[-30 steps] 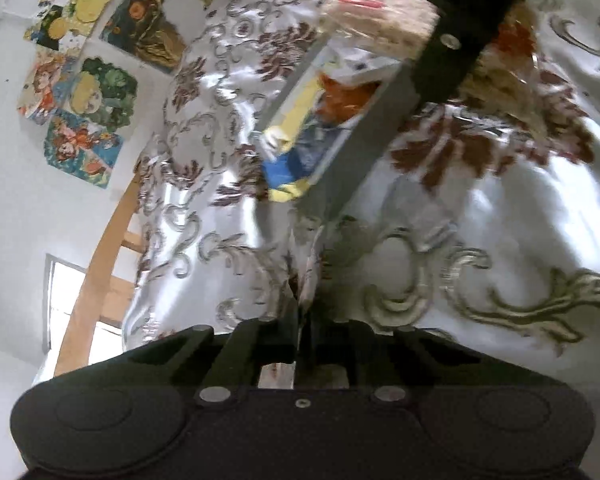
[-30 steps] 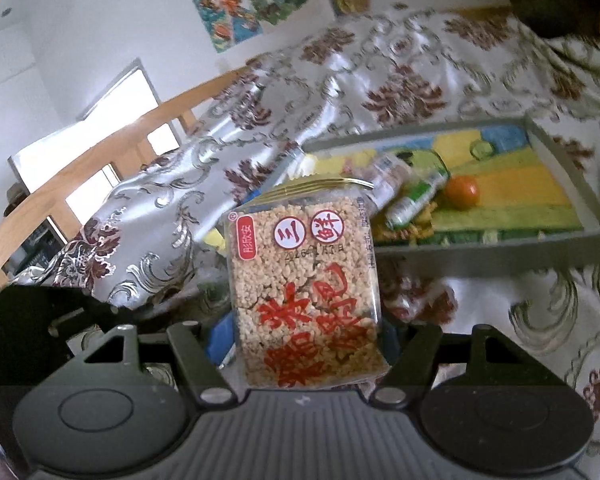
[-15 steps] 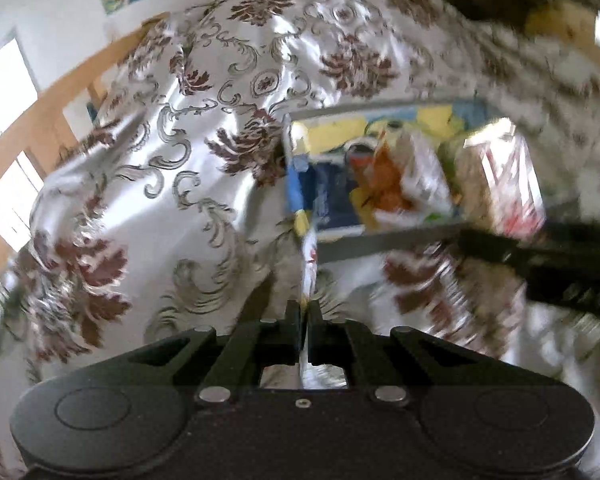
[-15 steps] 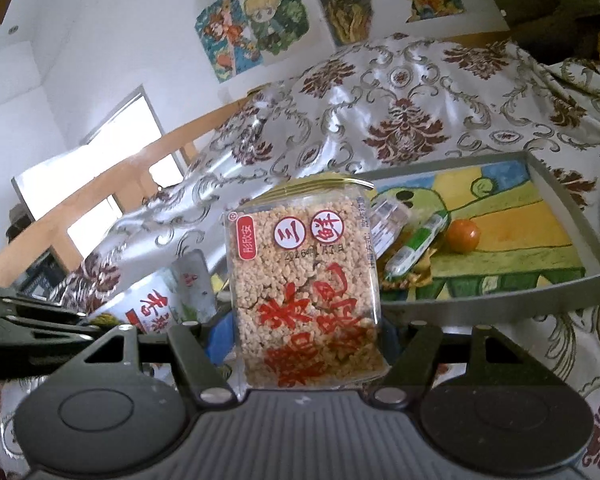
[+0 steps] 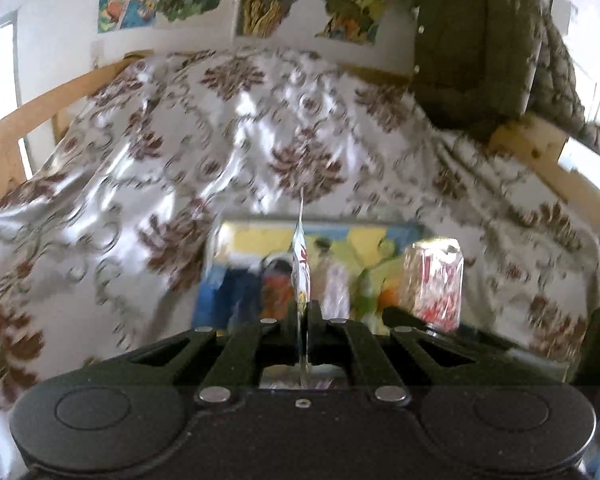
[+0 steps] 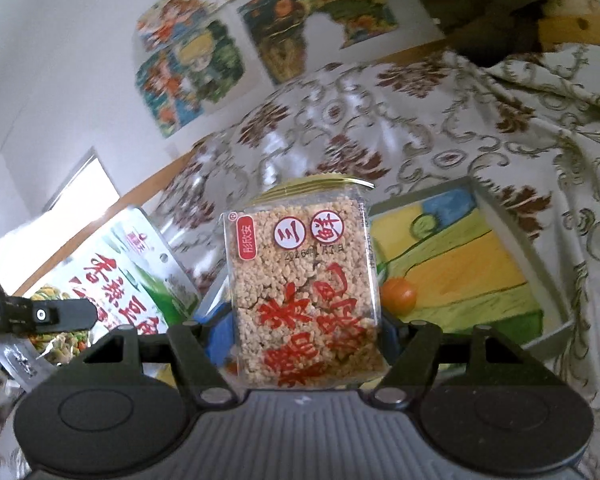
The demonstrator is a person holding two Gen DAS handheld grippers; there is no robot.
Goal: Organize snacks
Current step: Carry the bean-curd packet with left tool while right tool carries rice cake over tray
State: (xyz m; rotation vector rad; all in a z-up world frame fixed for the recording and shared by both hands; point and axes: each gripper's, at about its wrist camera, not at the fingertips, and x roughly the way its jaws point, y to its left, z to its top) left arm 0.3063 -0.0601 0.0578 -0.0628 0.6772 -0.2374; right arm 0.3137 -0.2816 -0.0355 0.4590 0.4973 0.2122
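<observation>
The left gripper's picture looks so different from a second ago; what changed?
The left gripper, shut on the flat snack pouch throughout, swung from tilted over the cloth to facing the tray squarely. In the right view the pouch has appeared at left. The right gripper still holds the rice cake pack.

Both cameras sit low behind their own fingers, looking forward over the patterned cloth toward the tray [image 5: 380,229] [image 6: 496,216] and the postered wall. The left view is blurred. Both share the tray, the puffed-rice pack [image 5: 436,280] [image 6: 304,296] and the posters.
</observation>
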